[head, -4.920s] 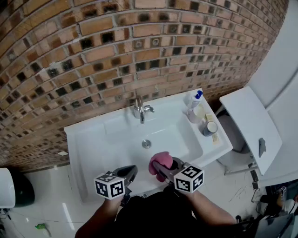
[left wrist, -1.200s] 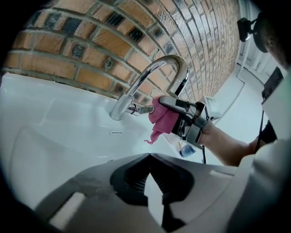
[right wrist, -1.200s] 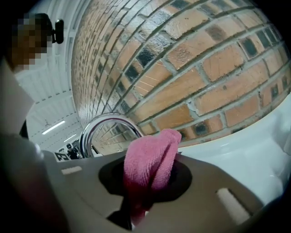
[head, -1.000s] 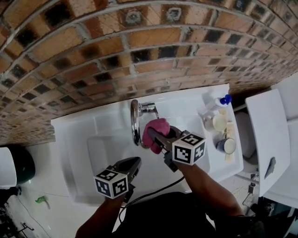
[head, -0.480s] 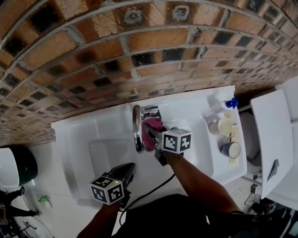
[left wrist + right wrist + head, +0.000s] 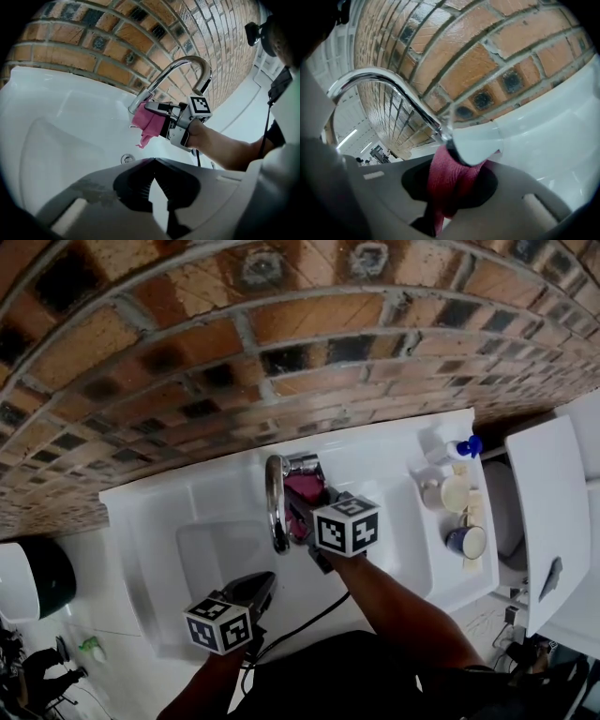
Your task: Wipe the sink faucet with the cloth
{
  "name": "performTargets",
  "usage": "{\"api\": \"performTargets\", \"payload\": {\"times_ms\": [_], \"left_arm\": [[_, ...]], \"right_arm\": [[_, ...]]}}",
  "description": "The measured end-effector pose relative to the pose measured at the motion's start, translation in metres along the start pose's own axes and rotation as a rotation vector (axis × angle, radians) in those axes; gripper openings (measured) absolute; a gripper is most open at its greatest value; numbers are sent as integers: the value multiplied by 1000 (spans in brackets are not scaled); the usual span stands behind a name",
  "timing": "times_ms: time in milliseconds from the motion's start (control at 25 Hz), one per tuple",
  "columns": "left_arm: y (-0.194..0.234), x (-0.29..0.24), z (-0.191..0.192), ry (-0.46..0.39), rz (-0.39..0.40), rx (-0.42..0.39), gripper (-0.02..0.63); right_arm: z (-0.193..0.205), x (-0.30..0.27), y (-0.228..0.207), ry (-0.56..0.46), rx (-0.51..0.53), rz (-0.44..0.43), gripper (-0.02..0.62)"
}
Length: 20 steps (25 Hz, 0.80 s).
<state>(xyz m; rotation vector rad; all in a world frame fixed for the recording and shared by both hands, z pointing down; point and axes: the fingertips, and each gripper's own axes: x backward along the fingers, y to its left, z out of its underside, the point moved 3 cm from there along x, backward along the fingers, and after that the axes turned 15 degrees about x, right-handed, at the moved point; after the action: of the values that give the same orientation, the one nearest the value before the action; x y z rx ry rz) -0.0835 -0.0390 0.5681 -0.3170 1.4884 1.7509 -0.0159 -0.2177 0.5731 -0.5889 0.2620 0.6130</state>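
Note:
A chrome gooseneck faucet (image 6: 274,498) stands at the back of a white sink (image 6: 159,568), under a brick wall. My right gripper (image 6: 300,501) is shut on a pink cloth (image 6: 305,488) and holds it against the faucet's base, beside the lever handle (image 6: 302,463). From the left gripper view the cloth (image 6: 149,123) hangs against the lower spout (image 6: 176,70). In the right gripper view the cloth (image 6: 449,183) sits between the jaws, right under the faucet (image 6: 389,86) base. My left gripper (image 6: 261,587) hovers low over the basin's front rim, shut and empty.
A spray bottle with a blue top (image 6: 448,451), a round cream container (image 6: 454,492) and a small cup (image 6: 462,540) stand on the sink's right ledge. A white toilet lid (image 6: 539,512) lies to the right. The drain (image 6: 126,159) lies in the basin.
My right gripper has pushed the pink cloth up and back, from beside the spout to the faucet's base near the handle. The left gripper has stayed put.

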Motion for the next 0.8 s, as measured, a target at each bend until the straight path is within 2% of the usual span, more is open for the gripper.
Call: {"api": "performTargets", "payload": {"times_ms": [80, 360, 560, 680, 800], "left_arm": [[-1, 0, 1, 0, 5, -3, 5], [-6, 7, 7, -10, 20, -13, 4], [-10, 13, 13, -18, 25, -17, 5], [-12, 19, 15, -26, 24, -22, 5], [-12, 27, 19, -34, 21, -15, 4]], "right_arm": [[-9, 5, 4, -32, 25, 11, 74], [-10, 20, 1, -97, -70, 78, 74], [-6, 21, 8, -71, -73, 23, 74], [13, 15, 11, -18, -100, -22, 74], [31, 3, 5, 4, -132, -32, 74]]}}
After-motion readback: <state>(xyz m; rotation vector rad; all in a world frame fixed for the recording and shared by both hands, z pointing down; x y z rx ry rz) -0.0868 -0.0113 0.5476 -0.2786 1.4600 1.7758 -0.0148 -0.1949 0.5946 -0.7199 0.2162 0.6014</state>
